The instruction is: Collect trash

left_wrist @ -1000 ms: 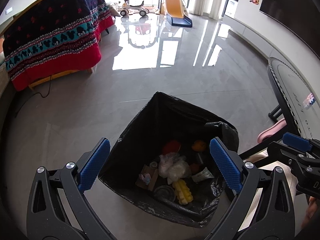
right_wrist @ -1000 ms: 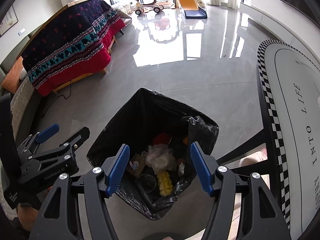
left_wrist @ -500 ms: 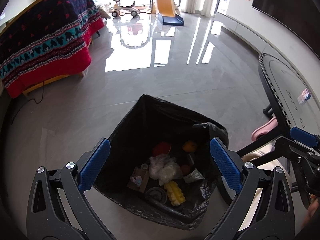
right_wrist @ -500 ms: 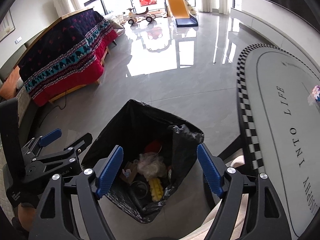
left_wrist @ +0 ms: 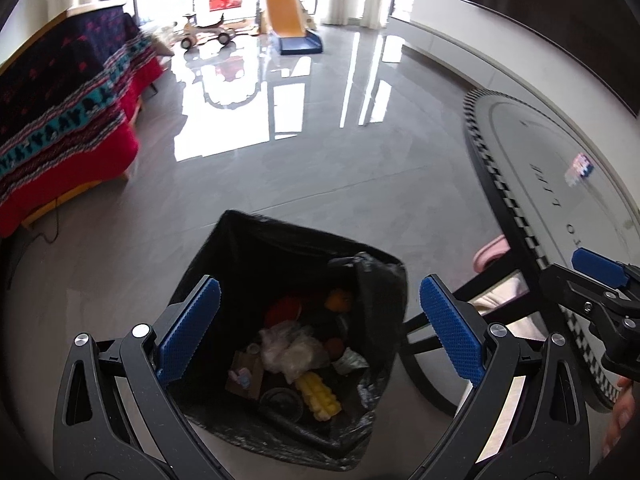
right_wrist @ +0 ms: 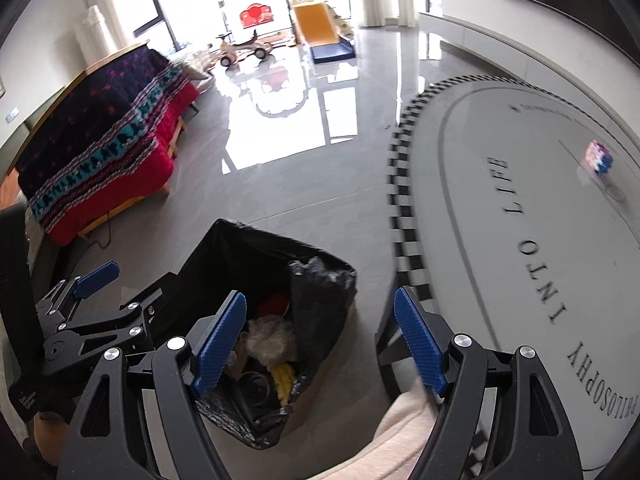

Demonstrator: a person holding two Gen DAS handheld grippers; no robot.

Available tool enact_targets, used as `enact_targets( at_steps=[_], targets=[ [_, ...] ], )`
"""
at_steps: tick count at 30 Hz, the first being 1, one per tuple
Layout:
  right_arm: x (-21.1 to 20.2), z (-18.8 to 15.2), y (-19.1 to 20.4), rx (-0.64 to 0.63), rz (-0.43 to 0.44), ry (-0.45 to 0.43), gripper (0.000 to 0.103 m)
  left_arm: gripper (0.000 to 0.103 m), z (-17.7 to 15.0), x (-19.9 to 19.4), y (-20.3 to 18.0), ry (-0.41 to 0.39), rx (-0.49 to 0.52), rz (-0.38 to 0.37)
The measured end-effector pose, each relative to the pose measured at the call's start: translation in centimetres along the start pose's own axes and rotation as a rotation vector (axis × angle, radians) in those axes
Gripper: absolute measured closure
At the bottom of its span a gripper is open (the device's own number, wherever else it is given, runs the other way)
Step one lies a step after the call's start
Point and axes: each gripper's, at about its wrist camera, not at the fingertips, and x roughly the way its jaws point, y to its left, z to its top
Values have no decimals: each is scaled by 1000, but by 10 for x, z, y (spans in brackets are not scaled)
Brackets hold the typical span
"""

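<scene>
A black trash bag (left_wrist: 256, 248) stands open on the grey floor, holding yellow corn (left_wrist: 320, 394), crumpled plastic, red and orange bits and a black lid. It also shows in the right wrist view (right_wrist: 224, 256). My left gripper (left_wrist: 320, 332) is open and empty above the bag. My right gripper (right_wrist: 320, 344) is open and empty, over the bag's right side and the table edge. A small pink and blue wrapper (right_wrist: 598, 160) lies on the round table (right_wrist: 520, 208); it shows blurred in the left wrist view (left_wrist: 580, 166).
The round grey table with a checkered rim (left_wrist: 504, 200) and black legs stands right of the bag. A blanket-covered table (left_wrist: 60, 128) stands at the left. A pink slipper (left_wrist: 490, 254) lies under the round table. Toys and a slide (right_wrist: 320, 28) are far back.
Both grippers have risen and swung right, so the bag has slid down and left in view and more of the round table, with its wrapper, shows. The right gripper's jaws have widened.
</scene>
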Motion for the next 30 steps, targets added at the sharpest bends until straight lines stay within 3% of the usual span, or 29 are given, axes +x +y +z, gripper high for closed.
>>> enact_targets(
  at_steps=[16, 30],
  targets=[
    [-27, -8, -96, 168, -92, -46, 26, 6, 26, 8, -94, -7, 137, -125],
    [-55, -29, -186, 316, -184, -68, 26, 6, 39, 18, -201, 4, 278, -247]
  ],
)
